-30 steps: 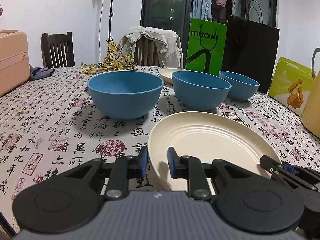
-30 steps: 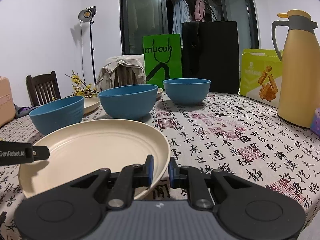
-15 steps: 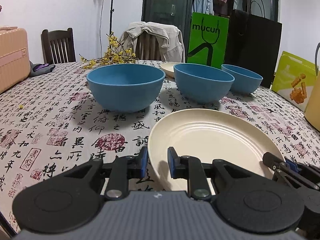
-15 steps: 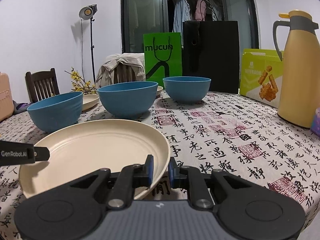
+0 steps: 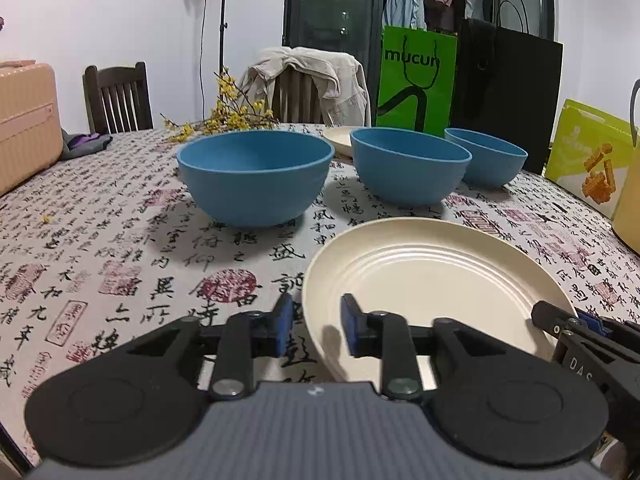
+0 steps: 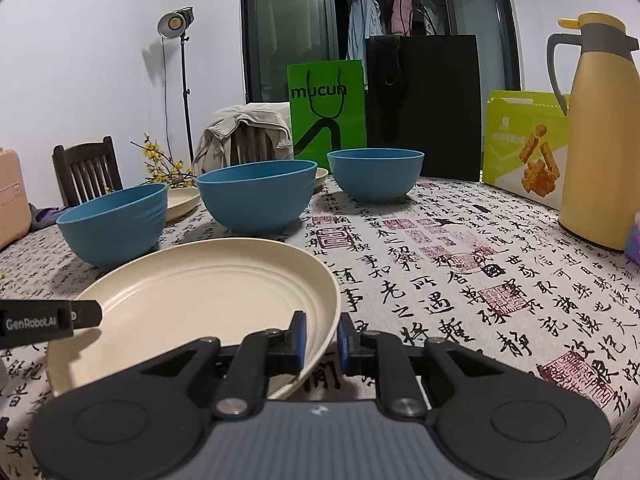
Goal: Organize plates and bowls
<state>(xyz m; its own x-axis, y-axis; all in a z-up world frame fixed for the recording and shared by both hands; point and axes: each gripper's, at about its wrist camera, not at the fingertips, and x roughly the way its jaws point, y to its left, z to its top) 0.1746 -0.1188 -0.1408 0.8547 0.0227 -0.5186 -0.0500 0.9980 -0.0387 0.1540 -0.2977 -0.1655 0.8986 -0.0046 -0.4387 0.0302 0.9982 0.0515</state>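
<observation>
Cream plate (image 5: 432, 280) sits on the table's front edge, blue bowls (image 5: 256, 176) behind. Looks light, stiff, slick plastic; I'd grip it by the rim. L gripper (image 5: 316, 330): jaws opening, rim between, pads off it, wider vs. a sec ago. R gripper (image 6: 322, 342): narrow, pinched on rim, barely eased since; plate unmoved.

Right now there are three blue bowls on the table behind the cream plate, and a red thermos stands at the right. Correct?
Not quite: the thermos is yellow with a grey handle, not red, as the right wrist view shows. The three blue bowls do stand behind the cream plate.
</observation>
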